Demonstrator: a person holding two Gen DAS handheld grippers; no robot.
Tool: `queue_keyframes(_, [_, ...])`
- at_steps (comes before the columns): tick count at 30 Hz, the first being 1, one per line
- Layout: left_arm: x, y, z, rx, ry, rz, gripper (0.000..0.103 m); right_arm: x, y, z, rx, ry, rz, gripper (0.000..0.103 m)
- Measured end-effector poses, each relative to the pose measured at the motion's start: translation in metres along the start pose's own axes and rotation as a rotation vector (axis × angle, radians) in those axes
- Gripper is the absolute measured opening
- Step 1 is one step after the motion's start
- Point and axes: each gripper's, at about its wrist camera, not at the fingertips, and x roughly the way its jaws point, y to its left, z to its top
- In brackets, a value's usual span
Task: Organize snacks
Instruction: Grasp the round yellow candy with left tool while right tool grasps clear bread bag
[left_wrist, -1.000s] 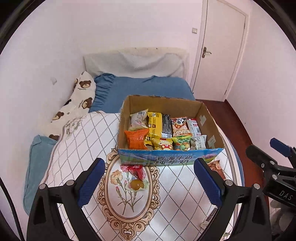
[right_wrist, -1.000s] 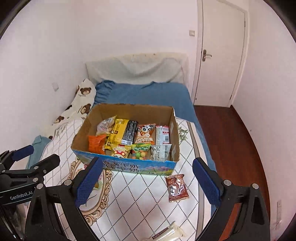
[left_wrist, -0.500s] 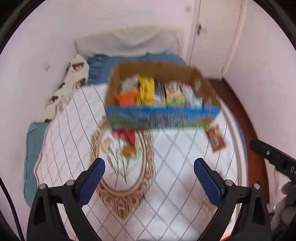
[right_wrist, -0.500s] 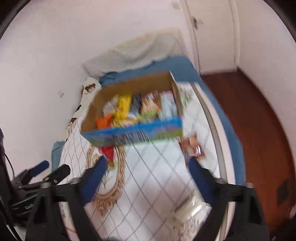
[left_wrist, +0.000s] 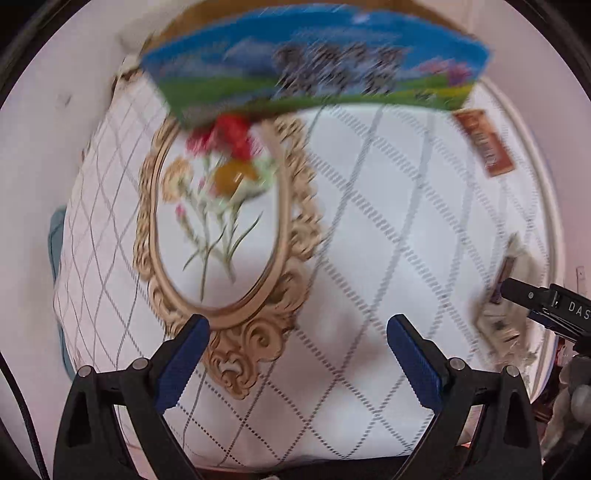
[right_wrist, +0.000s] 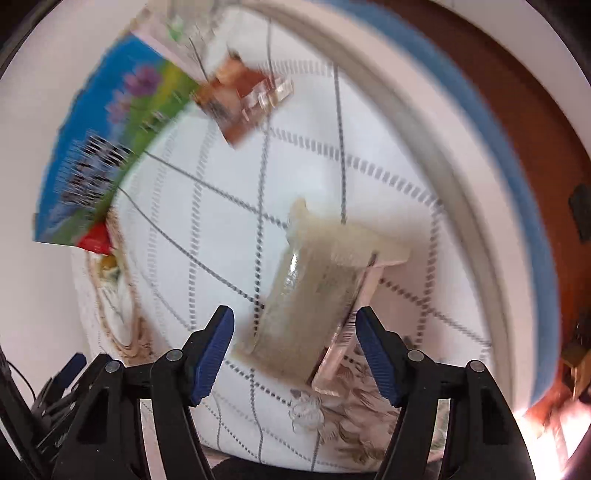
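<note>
We've dropped from a high view of the box (left_wrist: 314, 66) to the bed (right_wrist: 207, 229). Our right gripper (right_wrist: 295, 347), now half-closed, straddles the pale snack pack (right_wrist: 314, 280) without pinching it; left gripper (left_wrist: 297, 345) hangs wide and empty. Pickup looks next.

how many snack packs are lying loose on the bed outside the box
3: a red pack against the box front, a brown pack by the box's right corner, and a pale pack between the right hand-held gripper's open fingers. More may lie out of view.
</note>
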Motion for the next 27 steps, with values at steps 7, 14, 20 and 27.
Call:
queue_keyframes(7, [0.016, 0.062, 0.010, -0.188, 0.054, -0.045, 0.098, 0.035, 0.059, -0.005, -0.273, -0.015, -0.113, 0.064])
queue_keyframes(14, [0.025, 0.108, 0.071, -0.335, -0.023, -0.164, 0.091, 0.047, 0.138, 0.014, -0.496, -0.072, -0.168, 0.063])
queue_keyframes(20, [0.062, 0.104, 0.116, -0.292, 0.040, -0.209, 0.069, 0.056, 0.159, 0.020, -0.527, -0.064, -0.196, 0.063])
queue_keyframes(27, [0.091, 0.092, 0.122, -0.235, 0.068, -0.208, 0.055, 0.056, 0.154, 0.024, -0.508, -0.042, -0.188, 0.063])
